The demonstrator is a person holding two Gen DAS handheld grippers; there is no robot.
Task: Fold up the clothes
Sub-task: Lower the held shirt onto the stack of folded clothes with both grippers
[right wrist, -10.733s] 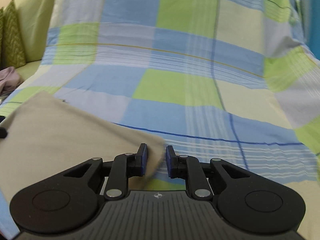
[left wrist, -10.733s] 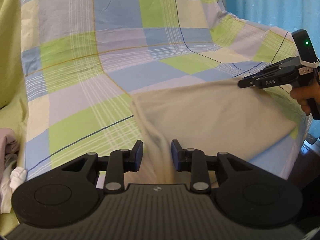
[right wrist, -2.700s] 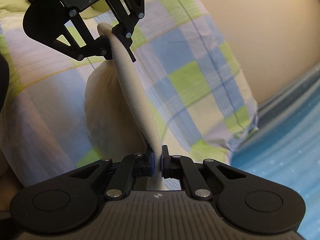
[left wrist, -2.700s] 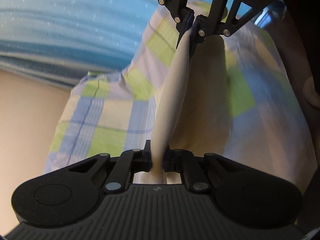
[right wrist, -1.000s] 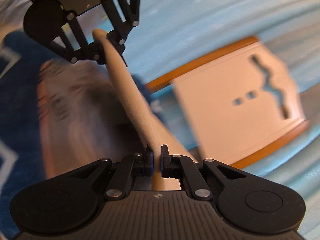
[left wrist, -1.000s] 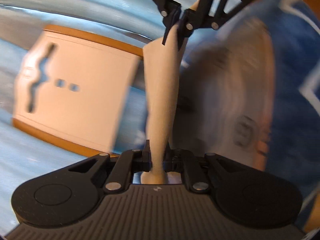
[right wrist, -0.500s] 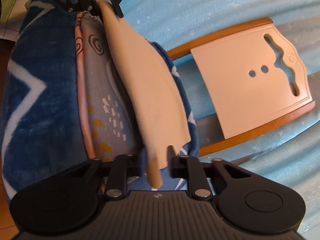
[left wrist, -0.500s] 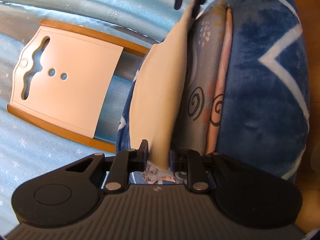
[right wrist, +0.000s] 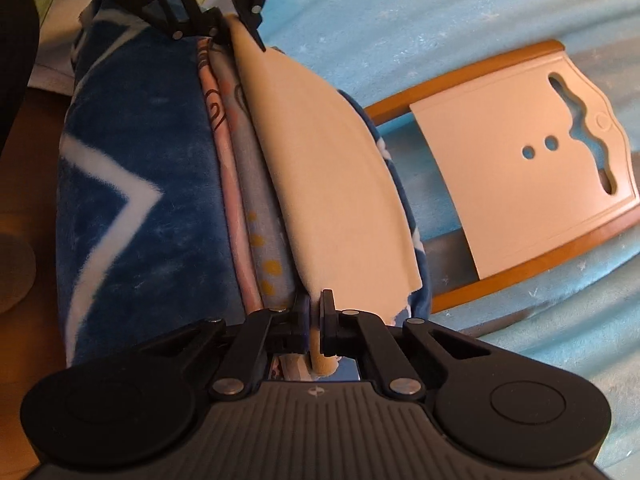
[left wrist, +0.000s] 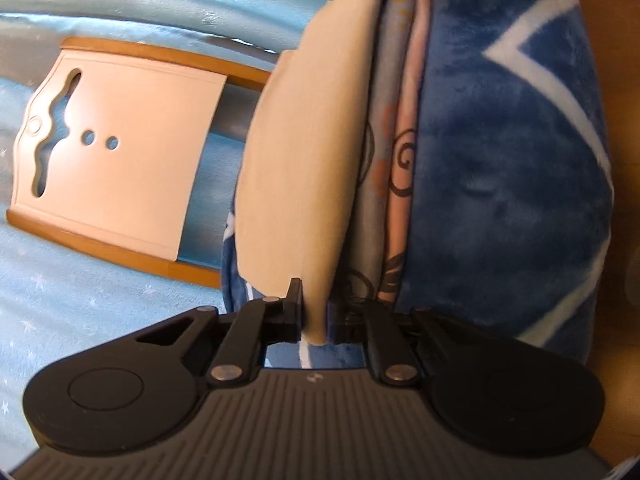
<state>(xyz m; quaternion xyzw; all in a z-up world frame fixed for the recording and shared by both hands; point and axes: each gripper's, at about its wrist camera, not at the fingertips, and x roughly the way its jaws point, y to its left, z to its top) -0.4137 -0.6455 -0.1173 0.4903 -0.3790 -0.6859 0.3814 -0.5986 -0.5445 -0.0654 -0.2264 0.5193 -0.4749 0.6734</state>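
I hold the folded beige cloth (right wrist: 340, 168) by two ends of one edge so it lands flat on the stack (right wrist: 248, 184). My right gripper (right wrist: 316, 316) is pinched narrow on the near end. My left gripper (left wrist: 316, 318) has its jaws a little apart, the cloth edge between them; whether it grips, I cannot tell. The cloth lies on the patterned folded pieces, which rest on a blue blanket (left wrist: 512, 184). A white board (right wrist: 532, 172) lies beside it. No container in view. Judgement: placing step, release next.
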